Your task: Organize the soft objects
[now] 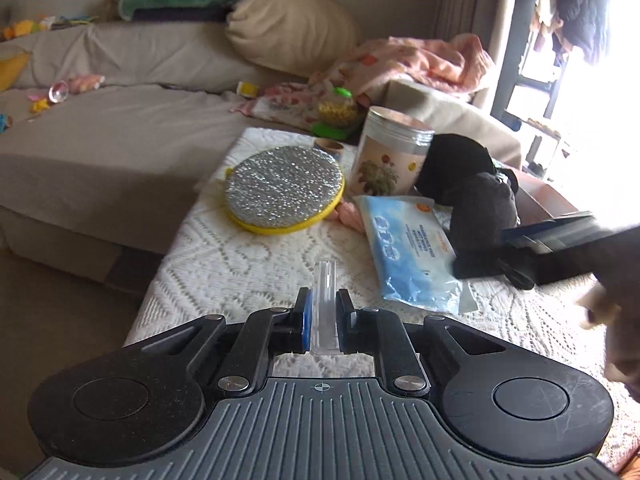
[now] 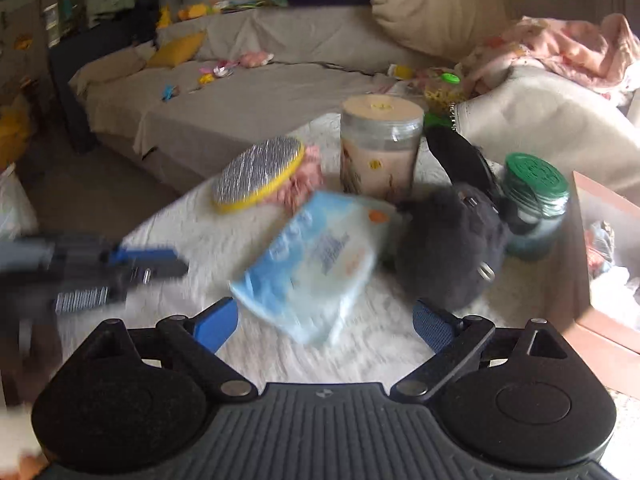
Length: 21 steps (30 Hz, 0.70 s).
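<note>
The right tongs (image 2: 326, 326), spread wide, point at the wipes pack (image 2: 312, 264) on the desk (image 1: 248, 264); close squarely across its edge, since it may sag. The left tongs (image 1: 323, 322) clench a clear strip (image 1: 325, 304). One pack, one black plush (image 2: 452, 248), one sponge (image 1: 284, 188), two jars.

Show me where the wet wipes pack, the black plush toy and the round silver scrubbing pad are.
wet wipes pack (image 1: 404, 248), left wrist view, middle of the blue front.
black plush toy (image 2: 448, 248), right wrist view, middle of its furry body.
round silver scrubbing pad (image 1: 284, 182), left wrist view, centre of the glittery top face.
</note>
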Available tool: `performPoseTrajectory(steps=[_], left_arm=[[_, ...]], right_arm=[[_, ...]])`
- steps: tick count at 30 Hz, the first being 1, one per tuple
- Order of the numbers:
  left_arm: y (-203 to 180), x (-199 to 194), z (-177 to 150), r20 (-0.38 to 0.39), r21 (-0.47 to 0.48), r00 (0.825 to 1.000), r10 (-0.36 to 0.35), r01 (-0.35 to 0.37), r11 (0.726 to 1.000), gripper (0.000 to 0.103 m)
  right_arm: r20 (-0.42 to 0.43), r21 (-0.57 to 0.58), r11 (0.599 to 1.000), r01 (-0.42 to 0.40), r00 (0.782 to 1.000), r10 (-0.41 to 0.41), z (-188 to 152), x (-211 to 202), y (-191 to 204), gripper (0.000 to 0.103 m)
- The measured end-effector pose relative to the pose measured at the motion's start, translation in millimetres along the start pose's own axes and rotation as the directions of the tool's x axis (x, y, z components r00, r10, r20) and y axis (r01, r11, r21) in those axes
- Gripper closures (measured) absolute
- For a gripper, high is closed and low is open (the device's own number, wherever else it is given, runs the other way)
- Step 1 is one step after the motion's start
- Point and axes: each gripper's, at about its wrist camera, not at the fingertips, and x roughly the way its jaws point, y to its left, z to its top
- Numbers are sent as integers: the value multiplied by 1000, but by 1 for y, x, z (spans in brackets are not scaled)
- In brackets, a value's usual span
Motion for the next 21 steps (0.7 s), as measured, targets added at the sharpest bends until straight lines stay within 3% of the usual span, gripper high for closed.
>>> performPoseTrajectory(steps=[2, 5, 8, 10, 15, 21], left_arm=[[3, -4, -3, 8, -8, 1000, -5, 6, 1000, 88], [5, -7, -7, 9, 1, 1000, -20, 20, 1000, 88], [9, -7, -10, 6, -7, 999, -36, 36, 999, 88], [11, -6, -12, 3, -16, 999, -41, 41, 999, 88], [5, -9, -15, -8, -10, 998, -66, 66, 998, 88], [-33, -18, -13, -32, 51, 987, -158, 160, 986, 88]], right_arm=[[-34, 55, 998, 5, 999, -3, 14, 20, 7, 8], [-70, 86, 992, 87, 994, -82, 25, 53, 15, 8], [-96, 68, 985, 161, 983, -154, 27, 79, 20, 8], [-97, 36, 982, 183, 979, -179, 25, 86, 21, 13], [-107, -13, 998, 69, 992, -70, 19, 54, 18, 18], [-37, -52, 997, -48, 998, 46, -9, -30, -3, 19]])
